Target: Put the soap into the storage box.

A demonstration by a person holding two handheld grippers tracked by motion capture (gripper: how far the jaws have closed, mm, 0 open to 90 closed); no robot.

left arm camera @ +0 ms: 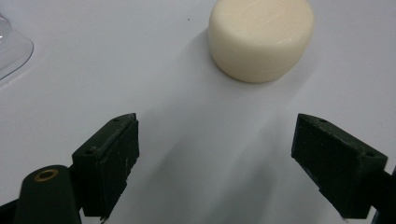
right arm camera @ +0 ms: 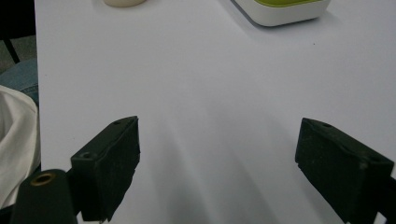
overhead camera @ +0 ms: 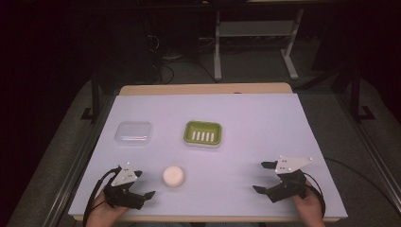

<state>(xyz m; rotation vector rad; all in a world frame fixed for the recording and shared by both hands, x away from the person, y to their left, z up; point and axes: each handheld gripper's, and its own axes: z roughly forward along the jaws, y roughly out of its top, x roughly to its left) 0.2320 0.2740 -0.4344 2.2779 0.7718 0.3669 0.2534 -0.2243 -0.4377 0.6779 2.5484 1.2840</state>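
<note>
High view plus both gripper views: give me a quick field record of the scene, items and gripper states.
surface: white sheet over a wooden table
soap: round cream bar, lying on the sheet, untouched
soap dish: green with slotted insert, behind the soap, apart from it
clear lid: transparent plastic cover, left of the dish
left hand-held gripper: jaws open, nothing between them, soap just ahead and to its right
right hand-held gripper: jaws open, nothing between them, at the near right of the sheet
contact: none between either gripper and any item

On the table, the soap lies before the dish, right of the left tongs.
</note>
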